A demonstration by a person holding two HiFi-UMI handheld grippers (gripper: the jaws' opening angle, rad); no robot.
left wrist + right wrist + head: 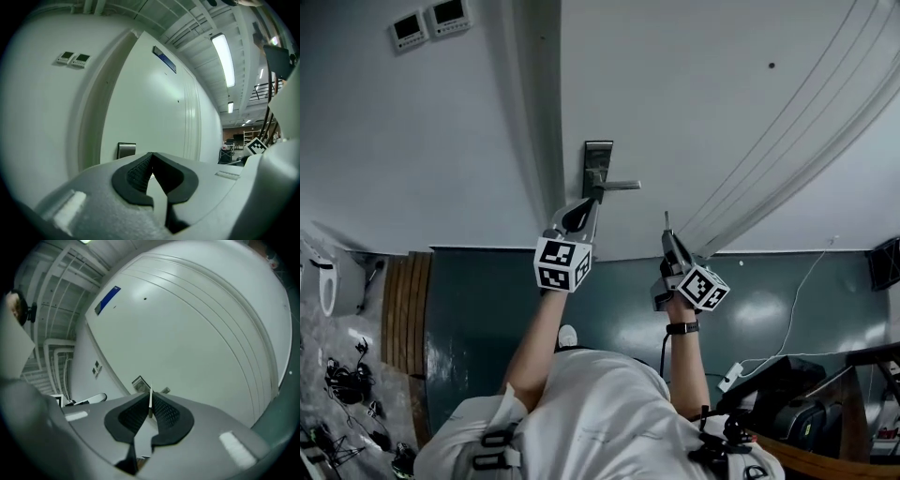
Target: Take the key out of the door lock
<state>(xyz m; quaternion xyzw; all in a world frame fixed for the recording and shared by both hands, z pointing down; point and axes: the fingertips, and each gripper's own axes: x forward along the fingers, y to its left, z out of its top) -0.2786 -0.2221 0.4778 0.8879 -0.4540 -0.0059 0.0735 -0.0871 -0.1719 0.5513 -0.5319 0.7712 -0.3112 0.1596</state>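
Observation:
The metal lock plate (598,159) with its lever handle (619,186) sits on the white door (712,112). My left gripper (587,208) is shut with nothing between its pads, its tips just below the handle; the plate (126,150) shows beyond the left gripper (151,157). My right gripper (668,238) is to the right, away from the lock, shut on a thin metal key (667,221) that points up at the door. In the right gripper view the key (150,401) stands edge-on between the pads of the right gripper (150,408), with the lock plate (139,383) further off.
The door frame (534,112) runs left of the lock. Two wall control panels (429,23) hang on the wall beyond it. A blue sign (164,59) is high on the door. Cables and equipment (787,375) lie on the floor at the right.

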